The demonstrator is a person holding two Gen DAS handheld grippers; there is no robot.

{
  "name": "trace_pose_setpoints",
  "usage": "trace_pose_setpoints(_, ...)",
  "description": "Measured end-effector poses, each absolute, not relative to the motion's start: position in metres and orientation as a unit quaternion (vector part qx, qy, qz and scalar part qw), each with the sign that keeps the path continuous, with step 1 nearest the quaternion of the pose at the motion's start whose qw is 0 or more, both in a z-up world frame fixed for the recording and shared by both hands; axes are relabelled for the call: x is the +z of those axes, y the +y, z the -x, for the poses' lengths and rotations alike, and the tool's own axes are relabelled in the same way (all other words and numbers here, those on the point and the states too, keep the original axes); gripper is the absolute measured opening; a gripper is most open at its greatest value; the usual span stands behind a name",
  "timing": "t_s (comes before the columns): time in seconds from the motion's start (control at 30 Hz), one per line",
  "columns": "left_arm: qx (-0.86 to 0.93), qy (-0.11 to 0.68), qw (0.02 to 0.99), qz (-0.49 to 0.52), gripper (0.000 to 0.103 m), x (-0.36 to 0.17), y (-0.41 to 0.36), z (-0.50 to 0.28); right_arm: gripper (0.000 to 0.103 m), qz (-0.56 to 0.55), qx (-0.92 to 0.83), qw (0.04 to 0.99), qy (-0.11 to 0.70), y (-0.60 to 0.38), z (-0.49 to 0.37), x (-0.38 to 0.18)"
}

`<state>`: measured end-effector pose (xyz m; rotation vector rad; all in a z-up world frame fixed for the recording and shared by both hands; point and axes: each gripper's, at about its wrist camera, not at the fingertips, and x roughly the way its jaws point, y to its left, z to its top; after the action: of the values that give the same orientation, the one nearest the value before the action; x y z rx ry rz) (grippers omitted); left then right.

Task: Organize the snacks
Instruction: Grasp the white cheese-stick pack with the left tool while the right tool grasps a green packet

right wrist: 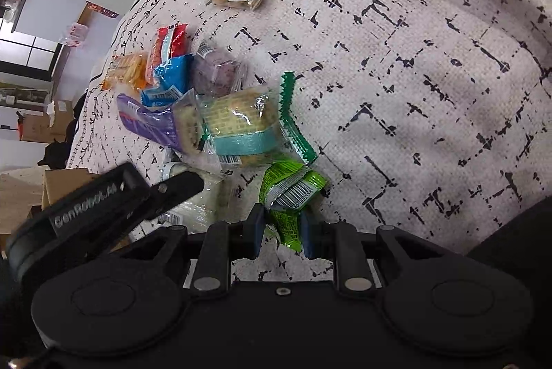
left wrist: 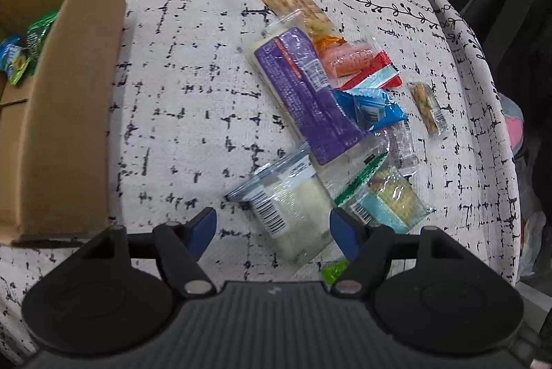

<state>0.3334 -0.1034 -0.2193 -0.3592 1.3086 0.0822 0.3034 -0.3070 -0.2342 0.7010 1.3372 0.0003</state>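
I had the green snack packet (right wrist: 289,196) pinched between the two blue pads of my right gripper (right wrist: 283,229). I only had its bottom corner. The rest of the packet stuck out over the bench (right wrist: 431,76), close to the snack pile (right wrist: 220,113). I thought that thin, shiny corner could slide out if I swung it fast, and the packet would drop.

The packet was just beside a clear pack with a teal band (right wrist: 241,131). If I dragged low, I could pull that pack along or push the pile around.

My left gripper (left wrist: 272,227) was spread wide and held nothing. A clear packet with white food (left wrist: 293,213) lay between its pads. My two grippers were very near each other; I could see the left one in the right view. I thought they could bump if both moved at once.

The cardboard box (left wrist: 69,86) stood at the left, well apart from the pile, with a few green and blue packets (left wrist: 27,51) inside. Its wall was tall, so a low carry could hit the edge and knock the snack loose
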Motion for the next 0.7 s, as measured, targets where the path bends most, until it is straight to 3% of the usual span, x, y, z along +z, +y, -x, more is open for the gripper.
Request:
trace_pose_setpoints(0.5, 0.080, 0.617, 0.770, 0.141, 0.071, -0.238, -0.121, -0.353, 0.023, -0.301, -0.015, 0.738, 0.604, -0.297, -0.307, -0.235)
trace_pose_setpoints(0.57, 0.078, 0.616, 0.772, 0.134, 0.057, -0.237, -0.118, -0.350, 0.023, -0.301, -0.017, 0.741, 0.600, -0.294, -0.305, -0.234)
trace_pose_setpoints(0.63, 0.076, 0.617, 0.773, 0.128, 0.049, -0.235, -0.114, -0.347, 0.023, -0.303, -0.021, 0.744, 0.596, -0.293, -0.301, -0.231)
trace_pose_setpoints(0.7, 0.069, 0.617, 0.772, 0.136, 0.048, -0.233, -0.109, -0.343, 0.022, -0.304, -0.022, 0.746, 0.591, -0.290, -0.298, -0.228)
